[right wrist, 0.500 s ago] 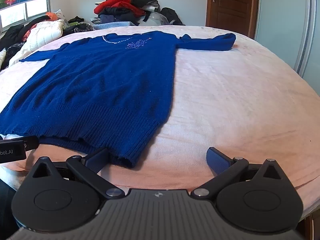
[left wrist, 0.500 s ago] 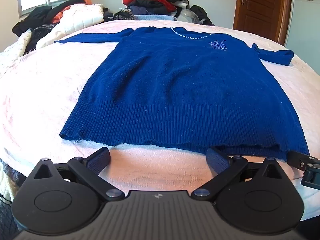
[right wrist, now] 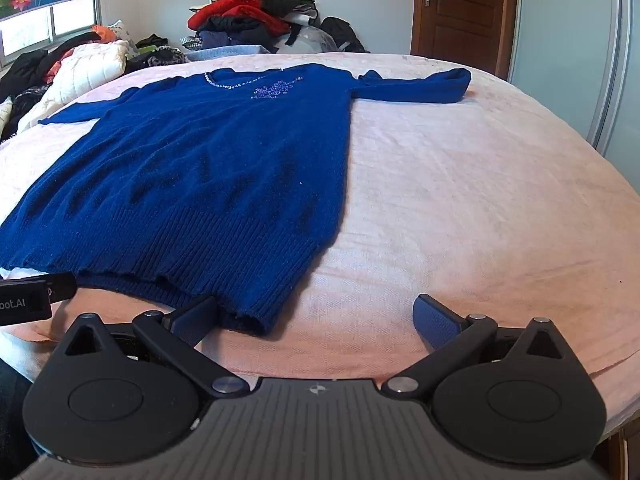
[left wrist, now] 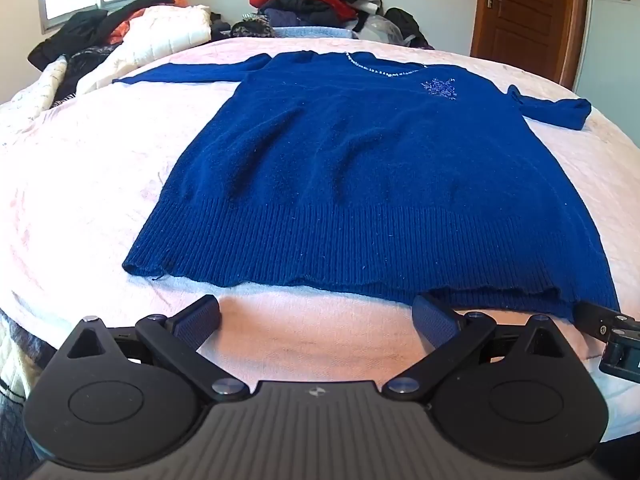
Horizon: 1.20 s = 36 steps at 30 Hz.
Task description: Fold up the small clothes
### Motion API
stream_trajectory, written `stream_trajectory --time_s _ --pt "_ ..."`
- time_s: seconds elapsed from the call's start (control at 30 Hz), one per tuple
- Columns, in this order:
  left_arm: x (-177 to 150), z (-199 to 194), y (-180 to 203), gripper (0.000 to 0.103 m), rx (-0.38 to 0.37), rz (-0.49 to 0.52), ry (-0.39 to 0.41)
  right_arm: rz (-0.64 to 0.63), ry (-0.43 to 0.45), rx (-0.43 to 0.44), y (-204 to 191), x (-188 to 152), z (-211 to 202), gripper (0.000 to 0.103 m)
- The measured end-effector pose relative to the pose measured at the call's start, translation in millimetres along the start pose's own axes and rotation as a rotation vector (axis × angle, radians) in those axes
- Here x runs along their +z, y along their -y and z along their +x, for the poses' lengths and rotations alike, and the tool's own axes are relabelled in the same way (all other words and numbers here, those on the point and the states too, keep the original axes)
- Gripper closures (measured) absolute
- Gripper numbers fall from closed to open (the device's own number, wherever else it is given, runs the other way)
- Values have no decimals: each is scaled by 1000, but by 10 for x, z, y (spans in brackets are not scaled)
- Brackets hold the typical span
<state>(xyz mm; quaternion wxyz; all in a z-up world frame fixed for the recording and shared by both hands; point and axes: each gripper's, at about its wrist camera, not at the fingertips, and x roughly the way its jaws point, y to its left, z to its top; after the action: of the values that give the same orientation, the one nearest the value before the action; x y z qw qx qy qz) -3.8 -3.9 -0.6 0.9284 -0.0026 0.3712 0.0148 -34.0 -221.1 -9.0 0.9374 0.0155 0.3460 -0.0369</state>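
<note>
A dark blue knit sweater [left wrist: 360, 168] lies flat, face up, on the pink bedspread [left wrist: 80, 184], sleeves spread, ribbed hem nearest me. It also shows in the right wrist view [right wrist: 192, 176]. My left gripper [left wrist: 316, 316] is open and empty just short of the hem, its right finger close to the hem edge. My right gripper [right wrist: 316, 316] is open and empty at the hem's right corner, its left finger beside that corner. The right gripper's tip shows in the left wrist view [left wrist: 600, 316].
A pile of clothes [left wrist: 316, 0] stands beyond the bed's far edge. A white quilt and dark garments [left wrist: 120, 36] lie at the far left. A wooden door [right wrist: 464, 8] is at the back right. The pink bedspread [right wrist: 480, 184] stretches right of the sweater.
Both grippers have edged slightly forward toward the hem. The sweater has not moved.
</note>
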Motion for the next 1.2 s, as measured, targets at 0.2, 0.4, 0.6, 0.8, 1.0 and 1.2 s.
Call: stream_trajectory --time_s 0.2,0.4,0.6,0.8,1.0,1.2 --pt "-33 -6 -21 0 -13 12 24 -1 5 -1 -16 -5 -8 0" --pt "-28 -7 -23 0 -14 13 24 0 8 -1 -4 -9 -10 0" --pt "-20 3 -20 0 -14 13 20 -1 9 -2 -8 -9 -12 0" --pt "-10 9 -16 0 -15 15 16 -2 8 -4 -10 -9 -10 0" --pt "-5 18 -20 0 -16 15 14 -4 9 -5 -10 -10 -11 0" --pt "-5 17 -19 0 -17 15 14 -4 10 -5 -14 -11 -10 0"
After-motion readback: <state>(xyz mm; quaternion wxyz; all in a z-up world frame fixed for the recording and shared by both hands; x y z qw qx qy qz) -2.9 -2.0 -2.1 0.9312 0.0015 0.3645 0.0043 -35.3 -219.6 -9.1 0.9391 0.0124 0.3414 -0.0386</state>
